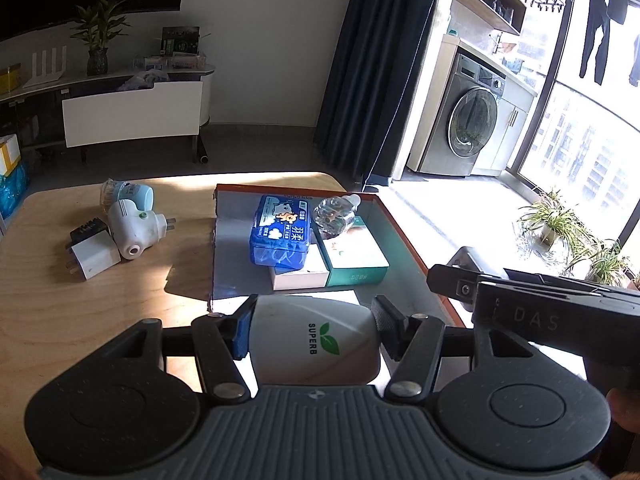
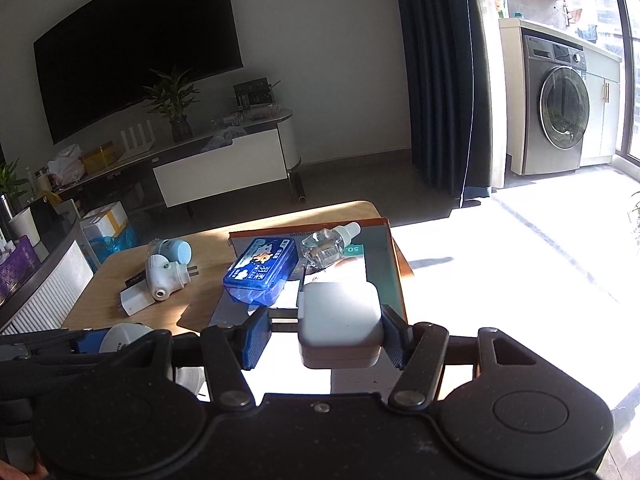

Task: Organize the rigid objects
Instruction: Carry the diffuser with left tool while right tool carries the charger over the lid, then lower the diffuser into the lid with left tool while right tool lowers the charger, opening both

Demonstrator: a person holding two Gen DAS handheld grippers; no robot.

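Left tool (image 1: 310,330): closed on a white SUPERB device (image 1: 316,340), which is pinched from both sides between the blue pad and the black pad; it is held above the near edge of the tray (image 1: 404,232).
Right tool (image 2: 322,334): closed on a white charger block (image 2: 340,320); the right pad is seen pressed to the block's side, and the left pad appears to meet a tab at its left edge. The block is held over the near part of the tray.
Tools together: the right tool is seen at the right edge of the left wrist view, just beside the left one; the left tool with its white load is seen at the lower left of the right wrist view.
Tray: a shallow, orange-rimmed box is set on the right part of the wooden tabletop (image 1: 100,312), partly in sunlight.
Tray contents: a blue tissue pack (image 1: 280,232) is laid on top of a white box (image 1: 300,274); a green and white box (image 1: 354,256) is placed just beside it; a clear small bottle with a white cap (image 1: 335,214) is laid on its side at the far end.
Left on the tabletop: a white plug-in unit (image 1: 134,230), a pale blue cup-like item (image 1: 132,196), a white plug adapter (image 1: 94,258) and a dark object (image 1: 88,230) are grouped together, well apart from the tray.
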